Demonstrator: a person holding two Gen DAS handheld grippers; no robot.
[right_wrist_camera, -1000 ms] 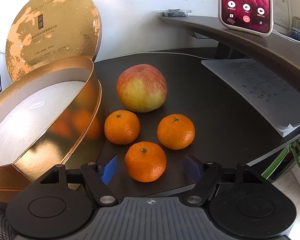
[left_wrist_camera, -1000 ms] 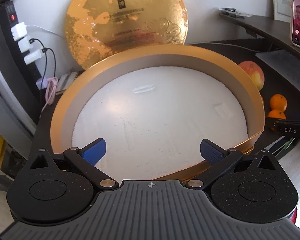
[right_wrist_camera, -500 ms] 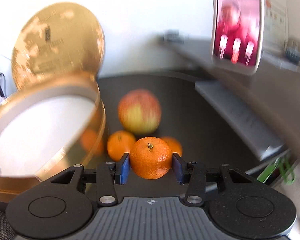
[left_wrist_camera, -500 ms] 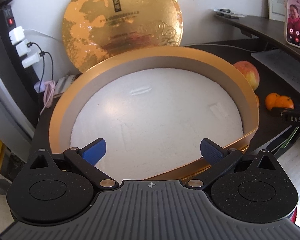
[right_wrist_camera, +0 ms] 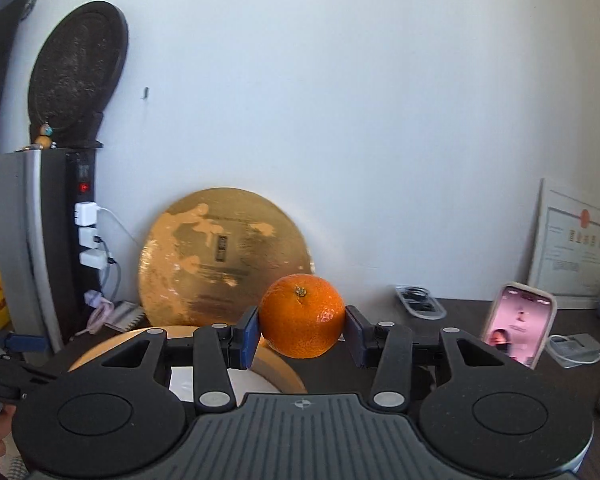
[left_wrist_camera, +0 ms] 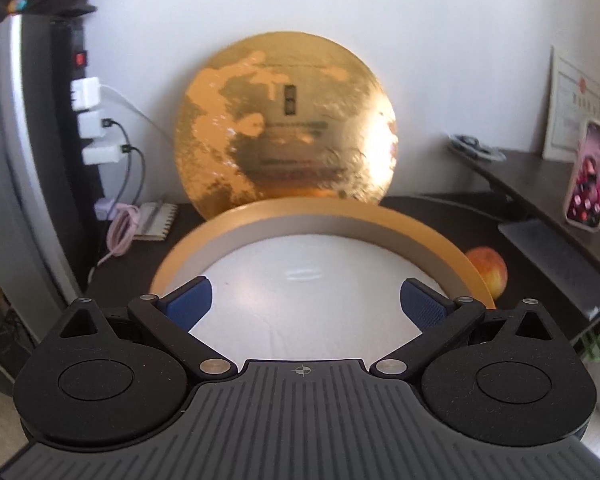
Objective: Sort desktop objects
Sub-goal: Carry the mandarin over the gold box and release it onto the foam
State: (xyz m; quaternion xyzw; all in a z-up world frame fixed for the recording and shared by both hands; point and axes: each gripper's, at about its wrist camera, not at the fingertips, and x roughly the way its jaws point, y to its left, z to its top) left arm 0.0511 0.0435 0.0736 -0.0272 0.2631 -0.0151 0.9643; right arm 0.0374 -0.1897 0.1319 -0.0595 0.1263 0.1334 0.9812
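Right gripper (right_wrist_camera: 302, 334) jaws pinching a tangerine (right_wrist_camera: 302, 316), lifted; left gripper (left_wrist_camera: 304, 304) jaws spread wide over the box (left_wrist_camera: 428, 232).

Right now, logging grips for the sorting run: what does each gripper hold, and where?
The right gripper clamps a mandarin by its sides; the left gripper holds nothing.

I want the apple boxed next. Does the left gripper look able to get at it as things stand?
Probably yes. The left gripper is open and empty above the round gold box. The apple sits on the desk just beyond the box's right rim, uncovered from above; only that rim partly hides it.
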